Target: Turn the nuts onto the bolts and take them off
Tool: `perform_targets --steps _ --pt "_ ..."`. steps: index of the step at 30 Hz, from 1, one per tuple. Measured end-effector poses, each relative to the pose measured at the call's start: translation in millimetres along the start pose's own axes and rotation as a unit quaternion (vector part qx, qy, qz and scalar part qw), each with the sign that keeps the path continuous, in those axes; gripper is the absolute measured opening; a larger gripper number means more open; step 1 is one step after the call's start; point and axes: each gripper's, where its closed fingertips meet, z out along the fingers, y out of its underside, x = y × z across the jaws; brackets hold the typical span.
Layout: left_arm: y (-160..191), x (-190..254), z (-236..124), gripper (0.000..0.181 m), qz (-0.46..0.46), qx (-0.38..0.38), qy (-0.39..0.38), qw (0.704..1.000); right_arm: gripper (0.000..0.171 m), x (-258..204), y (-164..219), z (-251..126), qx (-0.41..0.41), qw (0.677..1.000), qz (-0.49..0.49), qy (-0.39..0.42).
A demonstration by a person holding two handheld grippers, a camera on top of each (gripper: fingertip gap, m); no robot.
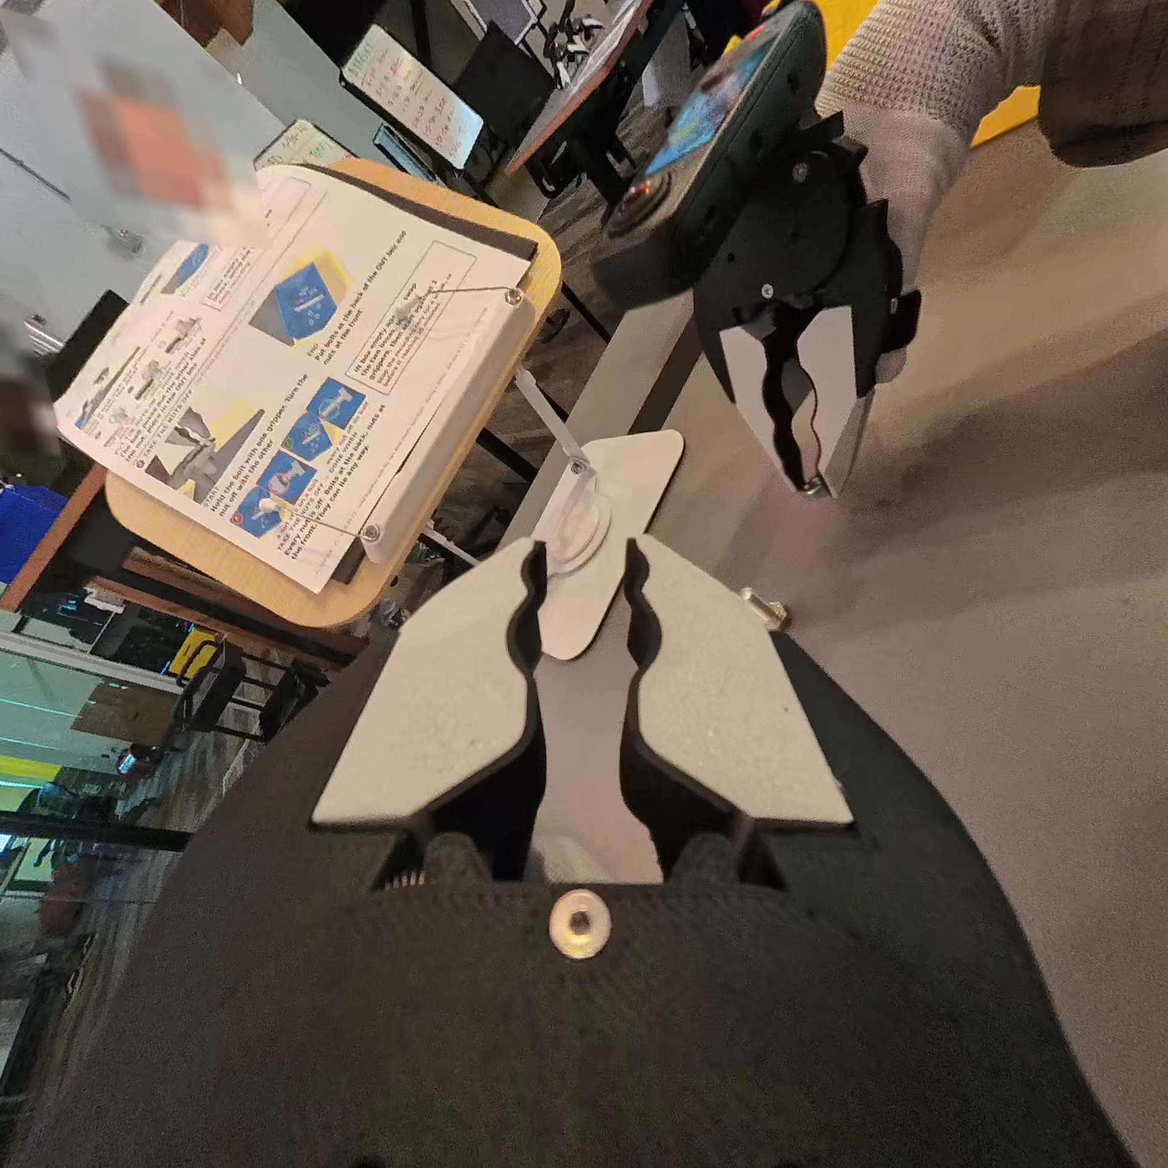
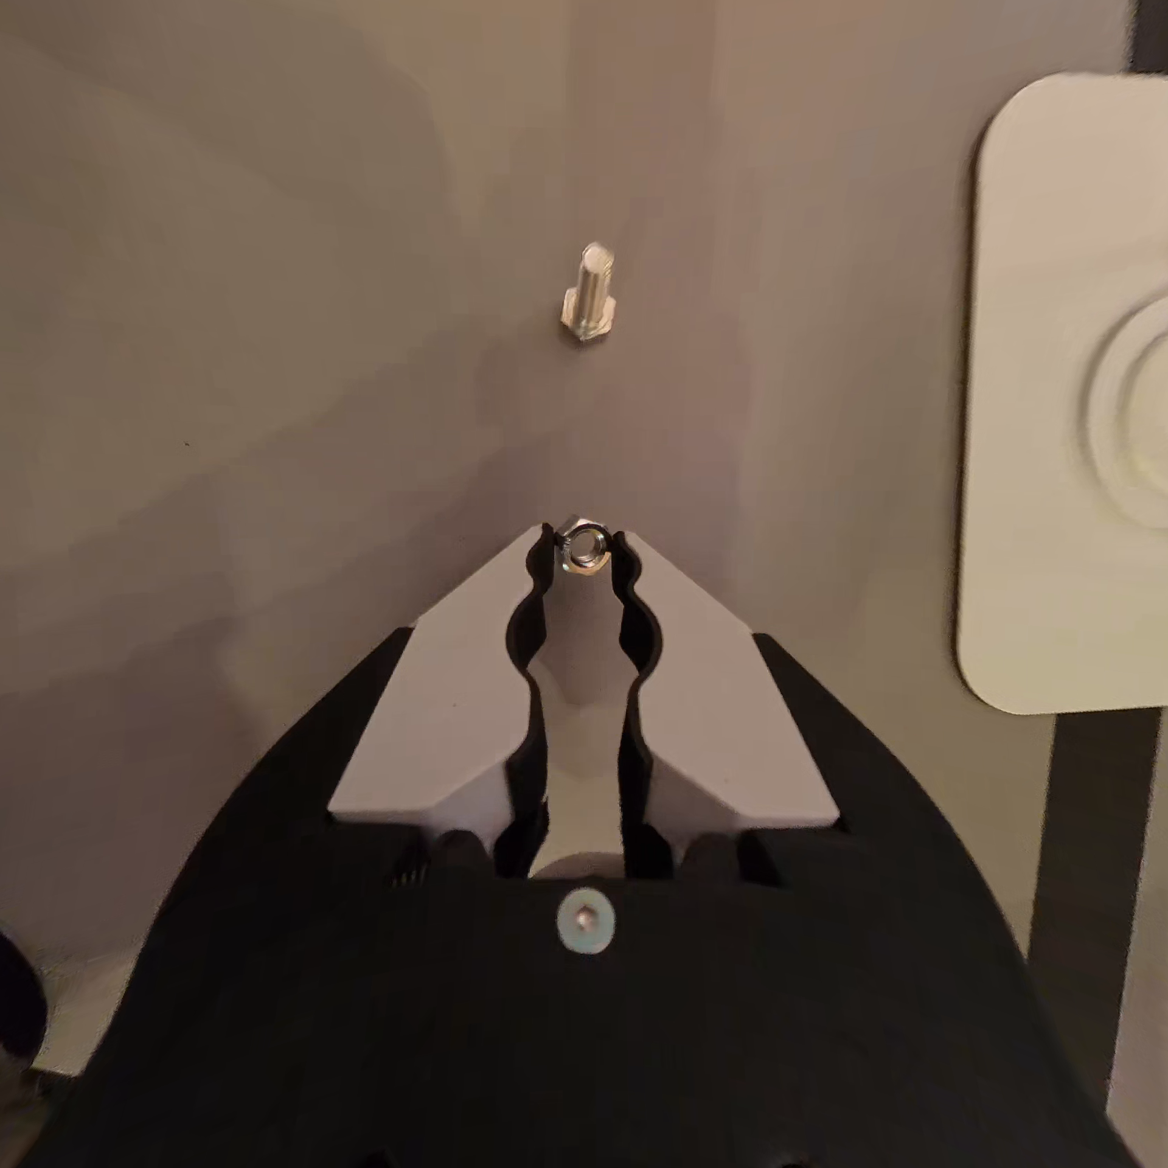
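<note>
The left gripper was released and held nothing, its tips apart over the white stand base at the edge of the grey table, with the bolt just to its right. Farther right and above it, the right gripper was clenched on a nut at its very tips. Straight ahead of that gripper, well apart from the nut, the same bolt stood on its head on the table.

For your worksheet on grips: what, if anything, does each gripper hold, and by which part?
The right gripper pinches a nut by its outer sides at the fingertips. The left gripper holds nothing.
</note>
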Motion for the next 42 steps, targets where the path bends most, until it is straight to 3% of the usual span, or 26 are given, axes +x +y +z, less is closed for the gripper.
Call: perform_targets --steps 9,13,18,22,28,32,34,39,42 --pt "15.7 10.9 4.3 0.023 -0.033 -0.012 0.018 0.999 0.018 -11.4 8.9 18.1 -0.032 0.999 0.011 -0.036" --pt "17.1 11.1 8.4 0.024 -0.042 -0.015 0.021 0.999 0.033 -11.0 7.5 15.7 -0.019 0.999 0.018 -0.039" --pt "17.3 8.0 8.7 0.033 -0.079 -0.010 0.024 0.997 0.038 -0.1 -35.4 -6.6 0.104 0.994 0.013 -0.010" --pt "19.5 6.6 7.9 0.041 -0.126 -0.002 0.030 0.992 0.040 0.3 -67.2 0.0 0.176 0.984 0.006 -0.011" --pt "21.6 7.3 5.8 0.042 -0.133 -0.002 0.029 0.991 0.032 7.1 -74.7 30.3 0.157 0.987 0.007 0.011" --pt "21.2 8.4 8.1 0.042 -0.132 -0.002 0.032 0.991 0.008 5.0 -75.8 40.8 0.153 0.988 0.003 0.006" --pt "20.1 8.4 11.4 0.043 -0.132 0.000 0.034 0.991 0.007 6.8 -75.3 40.4 0.155 0.988 0.003 0.009" --pt "7.8 0.0 30.4 0.051 -0.144 0.027 0.046 0.988 0.007 16.1 -83.7 5.8 0.210 0.977 0.016 0.023" --pt "3.1 -2.0 53.6 0.070 -0.169 0.042 0.075 0.982 0.008 25.1 -91.7 -38.7 0.272 0.961 0.027 0.044"
